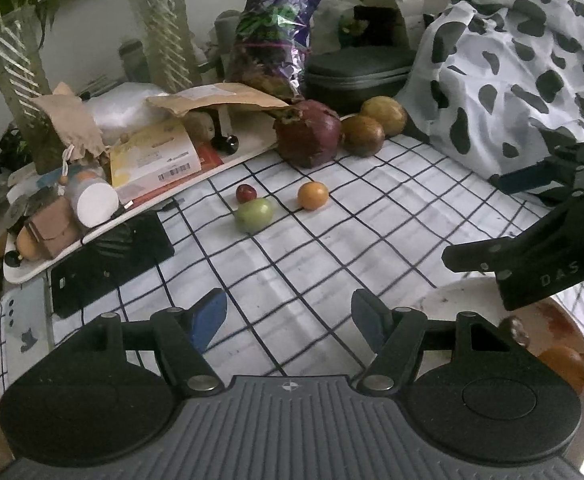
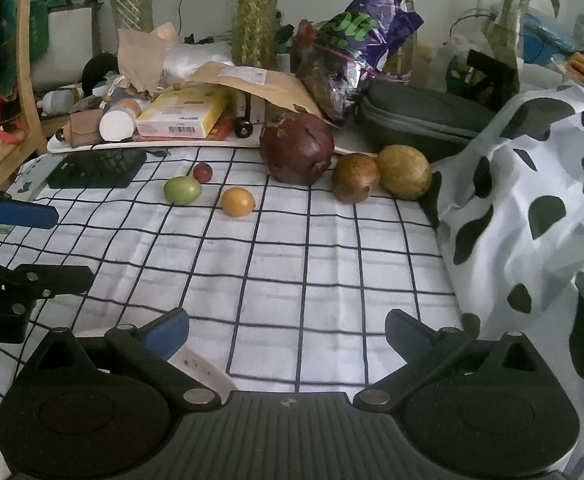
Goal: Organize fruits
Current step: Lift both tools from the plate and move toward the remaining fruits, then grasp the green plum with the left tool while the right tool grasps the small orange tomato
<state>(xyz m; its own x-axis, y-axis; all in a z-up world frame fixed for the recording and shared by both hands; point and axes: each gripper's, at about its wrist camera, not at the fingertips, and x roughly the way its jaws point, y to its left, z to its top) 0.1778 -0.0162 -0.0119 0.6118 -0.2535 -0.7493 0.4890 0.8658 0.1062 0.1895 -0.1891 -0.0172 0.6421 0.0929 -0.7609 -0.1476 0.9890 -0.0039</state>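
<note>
Working outward from the cameras, the left gripper [image 1: 289,322] shows both blue-padded fingers [image 1: 207,320] spread roughly halfway apart with nothing but checked cloth between them. The right gripper [image 2: 287,334] stands likewise parted, somewhat wider, and likewise empty. Neither tool holds any fruit.

Just beside the left gripper, on its right, lies a round plate [image 1: 464,296] with a pale centre and a brownish rim. One orange-coloured item [image 1: 564,364] rests at its near right edge, partly hidden by the gripper body; whether this is a fruit already placed cannot be confirmed. The plate is judged to be the likely collection point, though the task line does not say so.

Farther out, on the checked tablecloth [image 2: 324,272], three small fruits sit near one another: a green fruit [image 2: 182,190], a small red fruit [image 2: 202,172] just behind it, and an orange fruit [image 2: 237,201] set a little apart to the right. Beyond these, at the cloth's far edge, a large dark-red fruit [image 2: 296,148] stands beside a brown fruit [image 2: 355,178] and a yellow-brown fruit [image 2: 408,177], the last two touching.

Behind the fruit is a cluttered white tray [image 2: 91,147], a dark zip case [image 2: 420,118] and a spotted fabric [image 2: 532,208] on the right.

Progress is judged early: six fruits remain loose on the cloth and well apart from the plate. Remaining work is to collect each in turn.
</note>
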